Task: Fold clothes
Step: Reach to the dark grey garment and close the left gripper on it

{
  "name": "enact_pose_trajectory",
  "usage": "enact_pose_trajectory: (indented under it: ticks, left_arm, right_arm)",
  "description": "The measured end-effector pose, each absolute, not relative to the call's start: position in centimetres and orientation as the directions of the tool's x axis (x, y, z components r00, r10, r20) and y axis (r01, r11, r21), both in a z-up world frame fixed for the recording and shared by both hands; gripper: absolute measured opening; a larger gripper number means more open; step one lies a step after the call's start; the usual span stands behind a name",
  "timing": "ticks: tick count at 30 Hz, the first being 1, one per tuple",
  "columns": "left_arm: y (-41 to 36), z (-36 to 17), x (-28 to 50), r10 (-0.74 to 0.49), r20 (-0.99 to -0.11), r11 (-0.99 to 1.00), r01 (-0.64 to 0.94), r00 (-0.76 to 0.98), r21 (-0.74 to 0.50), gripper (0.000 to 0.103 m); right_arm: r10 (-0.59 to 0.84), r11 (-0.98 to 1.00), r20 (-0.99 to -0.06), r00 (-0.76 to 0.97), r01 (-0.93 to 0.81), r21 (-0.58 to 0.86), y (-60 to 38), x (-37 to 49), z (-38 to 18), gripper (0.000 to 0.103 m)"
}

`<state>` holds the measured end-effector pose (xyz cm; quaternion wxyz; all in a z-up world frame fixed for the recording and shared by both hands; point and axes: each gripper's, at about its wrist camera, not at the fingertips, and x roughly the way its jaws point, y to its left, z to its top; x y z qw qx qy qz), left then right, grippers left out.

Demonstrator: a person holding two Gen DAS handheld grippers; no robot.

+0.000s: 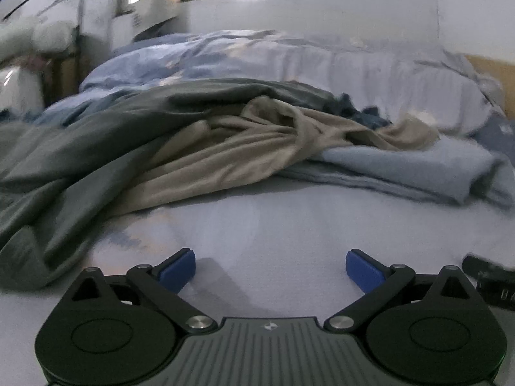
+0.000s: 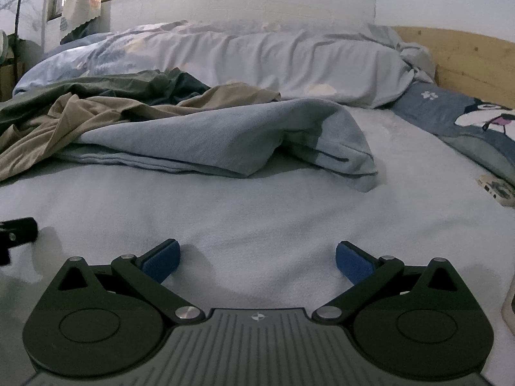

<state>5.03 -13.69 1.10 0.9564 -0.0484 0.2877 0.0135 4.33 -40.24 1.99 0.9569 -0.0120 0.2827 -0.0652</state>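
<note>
In the left wrist view, the left gripper (image 1: 270, 268) stands wide open and empty at the bottom; a crumpled beige cloth garment (image 1: 225, 151) lies mid-frame, its long axis running from lower left to upper right, between a dark green garment (image 1: 80, 160) and a light blue folded garment (image 1: 402, 170).

In the right wrist view, the right gripper (image 2: 257, 259) is also wide open and empty over the pale blue bedsheet (image 2: 257, 212). The light blue garment lies across the centre, pointing right. Only this view shows the wooden headboard (image 2: 466, 61) and the printed pillow (image 2: 466, 122).

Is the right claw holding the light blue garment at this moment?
No, the right claw is open and empty above the sheet, while the light blue garment lies apart, farther up the bed.
</note>
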Motion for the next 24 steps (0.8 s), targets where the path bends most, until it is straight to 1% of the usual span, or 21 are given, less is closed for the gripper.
enact_pose_trajectory:
  ticks: [7,11,13,16,18,22,24]
  left_arm:
    - [-9.6,5.5,3.0,-0.035,-0.432,0.968,-0.077,0.901,-0.239,0.102]
    - [-6.0,7.9,2.6,-0.013,-0.379,0.945,-0.112,0.925,-0.307,0.098]
    - [-3.5,8.5,2.2,0.023,-0.375,0.930,-0.158,0.927,-0.332,0.095]
    - [0.3,9.2,1.5,0.082,-0.376,0.901,-0.230,0.923,-0.368,0.086]
    - [2.9,9.6,1.0,0.121,-0.378,0.878,-0.277,0.918,-0.391,0.074]
    - [8.1,9.2,-0.6,0.225,-0.401,0.821,-0.394,0.888,-0.412,0.069]
    - [10.4,8.8,-1.3,0.278,-0.419,0.790,-0.454,0.865,-0.412,0.058]
  right_arm:
    - [-0.080,0.995,-0.554,0.828,0.096,-0.001,-40.0,3.3,3.0,0.103]
    - [-0.012,0.999,-0.515,0.857,0.026,0.020,-38.5,2.1,5.2,0.103]
    - [0.020,1.000,-0.488,0.873,-0.012,0.020,-37.5,1.4,6.4,0.100]
    - [0.065,0.998,-0.458,0.886,-0.053,0.037,-36.2,0.3,8.1,0.092]
    - [0.098,0.995,-0.455,0.885,-0.076,0.066,-35.2,-0.1,8.9,0.082]
    - [0.174,0.984,-0.444,0.879,-0.145,0.100,-32.6,-0.4,10.2,0.080]
    - [0.210,0.978,-0.434,0.876,-0.185,0.101,-31.2,-0.5,10.7,0.080]
